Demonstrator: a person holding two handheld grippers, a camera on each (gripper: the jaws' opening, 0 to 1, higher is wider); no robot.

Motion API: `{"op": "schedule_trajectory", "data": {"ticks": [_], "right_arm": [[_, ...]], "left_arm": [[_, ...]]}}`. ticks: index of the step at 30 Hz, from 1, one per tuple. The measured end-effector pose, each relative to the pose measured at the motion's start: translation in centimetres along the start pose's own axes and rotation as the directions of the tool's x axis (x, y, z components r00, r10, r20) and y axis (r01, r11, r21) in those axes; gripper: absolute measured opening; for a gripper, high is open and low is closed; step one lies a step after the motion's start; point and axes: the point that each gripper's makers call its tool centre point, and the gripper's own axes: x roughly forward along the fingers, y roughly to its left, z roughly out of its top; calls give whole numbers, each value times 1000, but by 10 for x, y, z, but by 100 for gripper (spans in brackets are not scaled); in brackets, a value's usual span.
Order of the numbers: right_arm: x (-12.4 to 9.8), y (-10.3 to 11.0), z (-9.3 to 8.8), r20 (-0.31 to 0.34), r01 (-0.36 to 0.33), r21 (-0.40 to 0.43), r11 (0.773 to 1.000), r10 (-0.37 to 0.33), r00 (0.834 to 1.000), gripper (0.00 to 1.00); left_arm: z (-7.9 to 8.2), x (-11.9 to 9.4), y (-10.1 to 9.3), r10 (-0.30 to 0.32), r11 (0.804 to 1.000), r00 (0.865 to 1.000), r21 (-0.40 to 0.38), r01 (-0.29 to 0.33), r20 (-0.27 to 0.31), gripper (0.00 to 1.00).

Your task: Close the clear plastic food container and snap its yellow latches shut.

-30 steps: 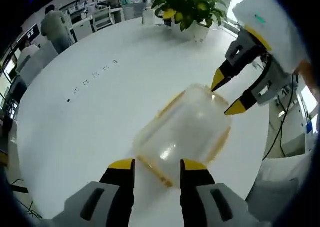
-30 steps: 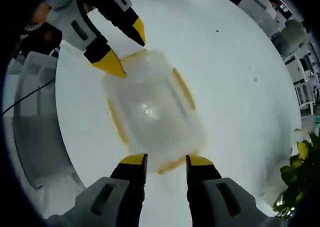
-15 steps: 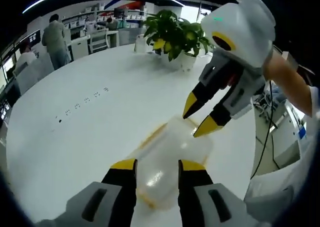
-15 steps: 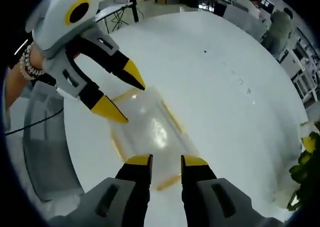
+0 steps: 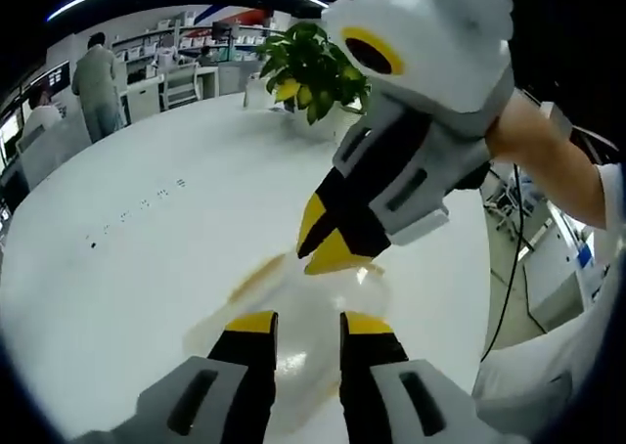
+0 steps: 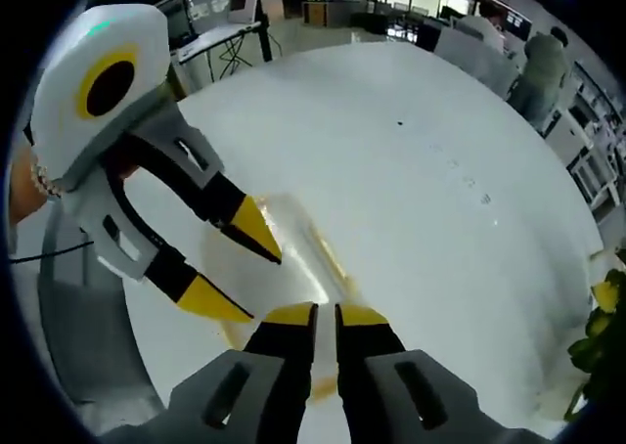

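Note:
The clear plastic container (image 5: 290,295) with yellow latches lies on the white round table (image 5: 117,219), just under my left gripper (image 5: 307,324). That gripper is open, its jaws standing either side of the container's near end. From the upper right my right gripper (image 5: 323,244) comes down onto the far end, tips almost together. In the right gripper view its own jaws (image 6: 326,314) are nearly closed over a yellow latch (image 6: 328,258) at the container's (image 6: 303,268) near edge; whether they pinch it is unclear. The left gripper (image 6: 235,265) spreads open over the lid's left side.
A potted plant (image 5: 308,63) stands at the table's far edge and also shows as leaves (image 6: 597,327) low on the right. People (image 5: 98,82) and desks are beyond the table. A grey chair (image 6: 78,346) and a cable (image 5: 509,268) lie off the table's edge.
Both grippers have come lower and closer together over the container. The right gripper's jaws have narrowed to almost shut. The left gripper's jaws have closed in slightly.

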Motion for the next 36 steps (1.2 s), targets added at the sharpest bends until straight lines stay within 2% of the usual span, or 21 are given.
{"op": "schedule_trajectory", "data": {"ticks": [3, 8, 12, 16, 19, 22, 25, 30, 36], "right_arm": [[5, 0, 2, -4, -4, -3, 1000, 4, 1000, 5], [11, -2, 7, 18, -14, 10, 1000, 14, 1000, 4], [14, -1, 11, 29, -14, 9, 1000, 13, 999, 2], [18, 0, 17, 39, -24, 6, 1000, 24, 999, 1], [20, 1, 16, 36, -29, 5, 1000, 29, 999, 1], [22, 2, 16, 36, -33, -2, 999, 33, 999, 1], [23, 4, 15, 33, -35, -3, 999, 35, 999, 1], [22, 3, 18, 44, -36, 2, 999, 35, 998, 0], [23, -4, 22, 61, -12, 8, 1000, 11, 998, 0]], "left_arm": [[-2, 3, -8, -31, 998, 1000, -51, 31, 5, 16], [-5, 6, -15, -44, 996, 999, -79, 45, 16, 15], [-4, 6, -24, -73, 989, 996, -125, 78, 48, 13], [-7, 5, -24, -68, 986, 996, -151, 76, 57, 8], [-12, 3, -23, -82, 976, 995, -199, 92, 57, 2], [-12, 0, -22, -86, 968, 994, -231, 100, 72, 0], [-14, 0, -23, -92, 958, 993, -265, 107, 68, 0], [-21, -1, -36, -137, 942, 989, -300, 148, 57, 0], [-37, 1, -45, -153, 940, 988, -304, 154, 28, 0]]}}
